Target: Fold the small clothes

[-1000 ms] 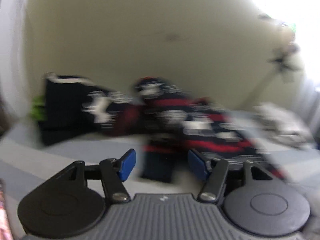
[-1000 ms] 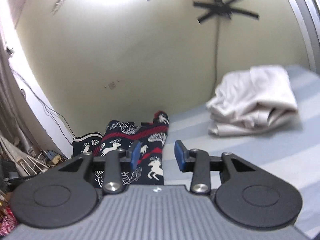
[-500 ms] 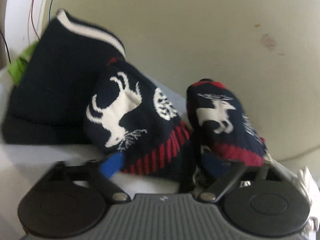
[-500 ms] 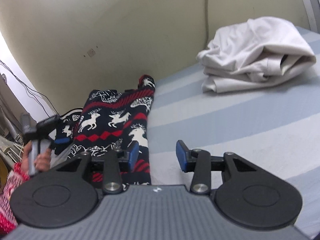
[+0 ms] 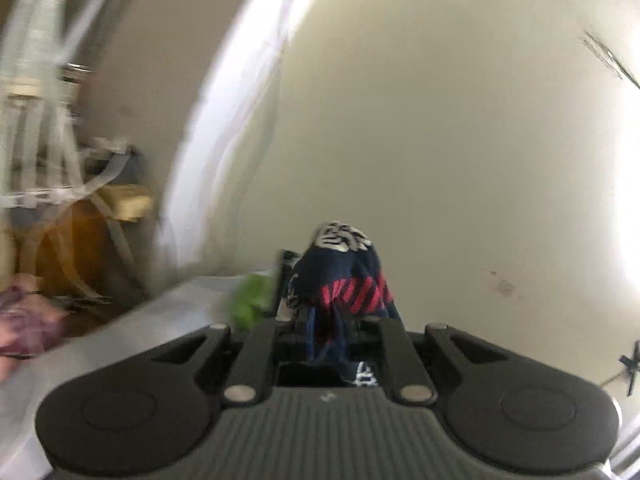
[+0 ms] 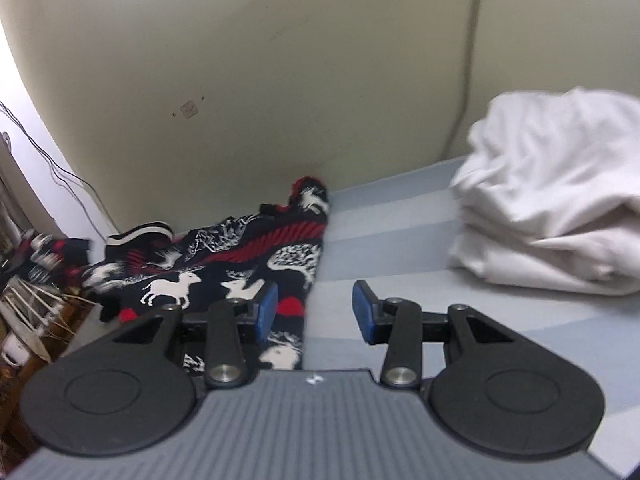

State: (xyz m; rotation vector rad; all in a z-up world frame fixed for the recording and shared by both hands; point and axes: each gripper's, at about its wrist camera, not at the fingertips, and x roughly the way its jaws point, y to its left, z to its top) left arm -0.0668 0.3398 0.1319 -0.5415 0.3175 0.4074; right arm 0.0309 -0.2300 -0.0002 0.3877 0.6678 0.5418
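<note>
A navy knit garment with red stripes and white reindeer [image 6: 224,272] lies spread on the pale blue striped bed [image 6: 400,256] against the wall. In the left wrist view my left gripper [image 5: 330,328] is shut on a bunched fold of this garment [image 5: 344,276], which stands up between the fingers. My right gripper [image 6: 314,312] is open and empty, low over the bed at the garment's right edge; its left fingertip [image 6: 267,308] is over the cloth.
A folded white cloth pile [image 6: 560,200] lies on the bed at the right. A cream wall runs behind the bed. A green item [image 5: 252,300] sits by the bed's left end, with blurred clutter and racks [image 5: 60,184] beyond it.
My left gripper has closed on a fold of the reindeer garment and swung left. My right gripper has moved lower and closer to the garment's edge, staying open.
</note>
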